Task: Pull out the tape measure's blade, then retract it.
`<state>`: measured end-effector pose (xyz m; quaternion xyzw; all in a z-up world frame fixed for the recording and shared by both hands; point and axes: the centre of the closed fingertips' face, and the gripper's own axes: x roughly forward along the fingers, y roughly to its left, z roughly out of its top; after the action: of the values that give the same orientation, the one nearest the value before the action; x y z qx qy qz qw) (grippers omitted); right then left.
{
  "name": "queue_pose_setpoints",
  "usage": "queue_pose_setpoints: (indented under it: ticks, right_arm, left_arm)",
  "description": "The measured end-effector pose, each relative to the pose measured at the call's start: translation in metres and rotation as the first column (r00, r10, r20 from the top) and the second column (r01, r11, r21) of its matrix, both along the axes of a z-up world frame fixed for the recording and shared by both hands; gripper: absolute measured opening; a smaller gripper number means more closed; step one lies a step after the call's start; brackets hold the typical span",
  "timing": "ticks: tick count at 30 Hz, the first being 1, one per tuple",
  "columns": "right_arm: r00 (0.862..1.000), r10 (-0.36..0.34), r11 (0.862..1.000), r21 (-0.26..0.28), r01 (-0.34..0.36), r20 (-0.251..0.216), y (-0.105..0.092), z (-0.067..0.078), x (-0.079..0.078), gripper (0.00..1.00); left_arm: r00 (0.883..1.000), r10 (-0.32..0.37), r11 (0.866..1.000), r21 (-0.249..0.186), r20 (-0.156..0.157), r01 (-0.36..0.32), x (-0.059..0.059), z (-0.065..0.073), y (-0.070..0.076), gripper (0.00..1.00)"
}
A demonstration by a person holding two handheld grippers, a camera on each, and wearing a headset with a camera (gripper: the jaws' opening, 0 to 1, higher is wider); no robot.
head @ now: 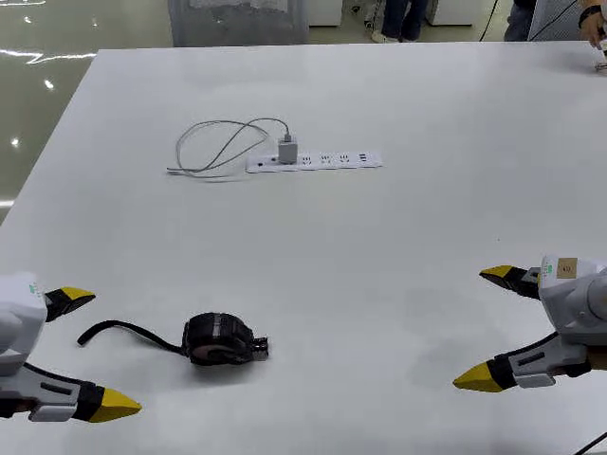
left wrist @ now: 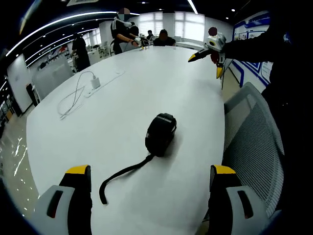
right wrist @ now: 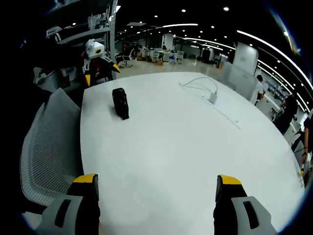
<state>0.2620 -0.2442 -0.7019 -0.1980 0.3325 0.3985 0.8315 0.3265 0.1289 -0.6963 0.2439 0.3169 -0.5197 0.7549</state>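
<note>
A black tape measure [head: 219, 339] lies on the white table [head: 379, 246], its black wrist strap [head: 123, 332] trailing to the left. No blade is drawn out. In the left gripper view the tape measure [left wrist: 160, 133] sits ahead of the open jaws, strap toward them. My left gripper [head: 85, 351] stands open just left of the strap, touching nothing. At the table's right edge my right gripper [head: 493, 327] is open and empty, well away from the tape measure [right wrist: 120, 102]. Each gripper appears in the other's view: right gripper [left wrist: 210, 51], left gripper [right wrist: 98, 61].
A white power strip [head: 318, 161] with a charger and a looped white cable [head: 218, 142] lies at mid-table. A grey mesh chair [left wrist: 259, 142] stands at the near table edge. People stand or sit at the far side [left wrist: 124, 32].
</note>
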Motion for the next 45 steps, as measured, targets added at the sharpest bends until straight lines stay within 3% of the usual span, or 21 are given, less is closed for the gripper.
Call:
queue_pose_setpoints:
  ticks: [3, 6, 8, 10, 12, 14, 18, 22, 23, 28, 32, 34, 36, 39, 45]
  right_arm:
    - [1.000, 0.021, 1.000, 0.002, -0.021, 0.006, 0.006, 0.001, 0.003, 0.99]
    - [1.000, 0.029, 1.000, 0.006, -0.029, 0.007, 0.010, 0.004, 0.006, 0.99]
    - [0.999, 0.037, 0.999, 0.010, -0.037, 0.011, 0.013, 0.006, 0.009, 0.99]
    - [0.999, 0.053, 0.999, 0.008, -0.053, 0.011, 0.016, 0.006, 0.010, 0.99]
    - [0.998, 0.062, 0.998, 0.006, -0.062, 0.008, 0.019, 0.006, 0.012, 0.99]
    - [0.998, 0.068, 0.998, 0.004, -0.068, 0.007, 0.023, 0.006, 0.015, 0.99]
    - [0.997, 0.081, 0.997, 0.014, -0.081, 0.008, 0.033, 0.007, 0.020, 0.99]
    - [0.995, 0.103, 0.995, 0.014, -0.103, 0.007, 0.040, 0.004, 0.023, 0.99]
    - [0.994, 0.108, 0.994, 0.014, -0.108, 0.005, 0.041, 0.003, 0.024, 0.99]
    - [0.993, 0.119, 0.993, 0.014, -0.119, -0.005, 0.048, -0.001, 0.027, 0.99]
    - [0.990, 0.141, 0.990, 0.007, -0.141, -0.007, 0.056, -0.005, 0.030, 0.99]
    - [0.989, 0.149, 0.989, 0.008, -0.149, -0.005, 0.059, -0.006, 0.032, 0.99]
    - [0.988, 0.157, 0.988, 0.014, -0.157, 0.002, 0.062, -0.007, 0.035, 0.97]
    - [0.986, 0.169, 0.985, 0.018, -0.169, 0.009, 0.069, -0.006, 0.036, 0.97]
    - [0.980, 0.197, 0.980, 0.019, -0.197, 0.005, 0.075, -0.008, 0.037, 0.96]
  left_arm:
    - [1.000, -0.023, 0.999, 0.024, 0.006, 0.023, 0.003, 0.005, -0.009, 0.99]
    - [0.999, -0.048, 0.999, 0.013, -0.003, 0.048, 0.003, 0.012, -0.021, 0.99]
    - [0.996, -0.089, 0.996, 0.030, 0.033, 0.088, 0.007, 0.014, -0.027, 0.99]
    - [0.994, -0.103, 0.994, 0.028, 0.038, 0.102, 0.010, 0.014, -0.034, 0.97]
    - [0.993, -0.114, 0.993, 0.038, 0.018, 0.113, 0.010, 0.012, -0.037, 0.95]
    - [0.992, -0.124, 0.991, 0.052, 0.024, 0.123, 0.014, 0.009, -0.039, 0.95]
    - [0.990, -0.138, 0.988, 0.074, 0.001, 0.138, 0.017, 0.002, -0.044, 0.91]
    - [0.986, -0.164, 0.982, 0.090, -0.019, 0.165, 0.013, -0.006, -0.050, 0.88]
    - [0.985, -0.170, 0.981, 0.094, -0.037, 0.172, 0.011, -0.009, -0.051, 0.87]
    - [0.979, -0.195, 0.975, 0.102, -0.053, 0.199, 0.010, -0.015, -0.058, 0.86]
    - [0.974, -0.224, 0.966, 0.122, -0.045, 0.227, 0.012, -0.018, -0.065, 0.83]
    - [0.970, -0.245, 0.959, 0.148, -0.011, 0.244, 0.017, -0.018, -0.067, 0.81]
    - [0.968, -0.250, 0.956, 0.155, -0.016, 0.249, 0.018, -0.017, -0.071, 0.77]
    - [0.967, -0.253, 0.956, 0.143, -0.028, 0.255, 0.019, -0.016, -0.076, 0.78]
    - [0.960, -0.278, 0.946, 0.163, -0.031, 0.280, 0.018, -0.017, -0.081, 0.77]
